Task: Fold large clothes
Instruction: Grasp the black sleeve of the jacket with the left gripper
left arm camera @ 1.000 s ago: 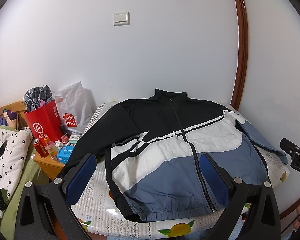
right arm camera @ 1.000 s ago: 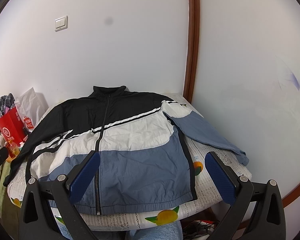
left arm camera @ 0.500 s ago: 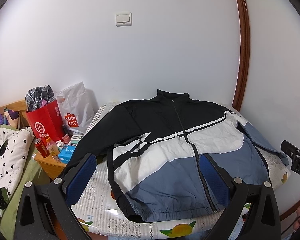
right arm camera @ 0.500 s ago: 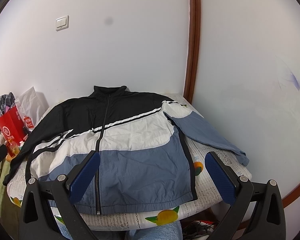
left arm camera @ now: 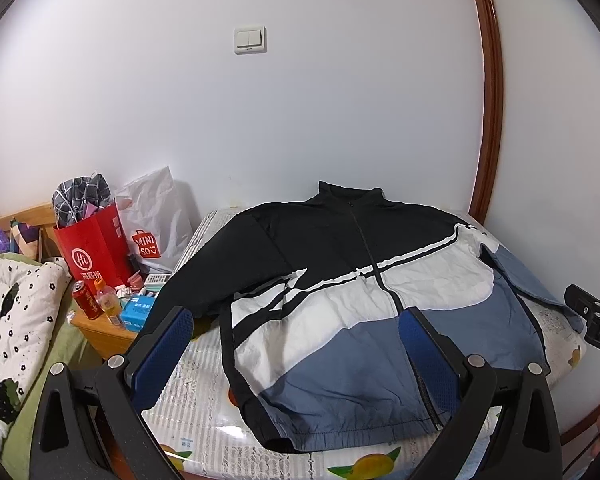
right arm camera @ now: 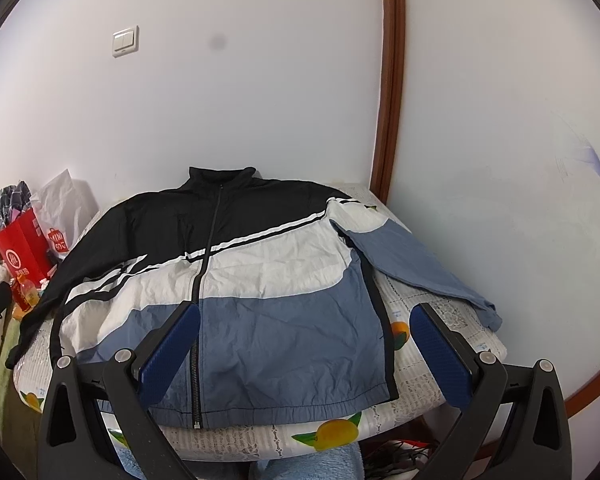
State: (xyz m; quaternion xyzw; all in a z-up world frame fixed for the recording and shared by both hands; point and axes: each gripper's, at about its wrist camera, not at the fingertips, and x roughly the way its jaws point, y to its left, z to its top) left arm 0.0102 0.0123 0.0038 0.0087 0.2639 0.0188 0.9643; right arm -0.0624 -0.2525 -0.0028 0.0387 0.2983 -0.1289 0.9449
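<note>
**Pre-fold: jacket flat, nothing grasped yet**

Table (right arm camera: 452, 364) with fruit-print cover carries the windbreaker jacket (right arm camera: 260, 280), laid flat, zipped, collar toward the wall. Blue sleeve (right arm camera: 412, 264) splays out on the right side; black sleeve (left arm camera: 220, 268) trails off the left edge. Left gripper (left arm camera: 296, 348) and right gripper (right arm camera: 304, 344) both hover over the hem, jaws spread wide, empty. My call: start with sleeves. Pinch each near the cuff, lay it across the chest, keep the body unwrinkled.
</note>
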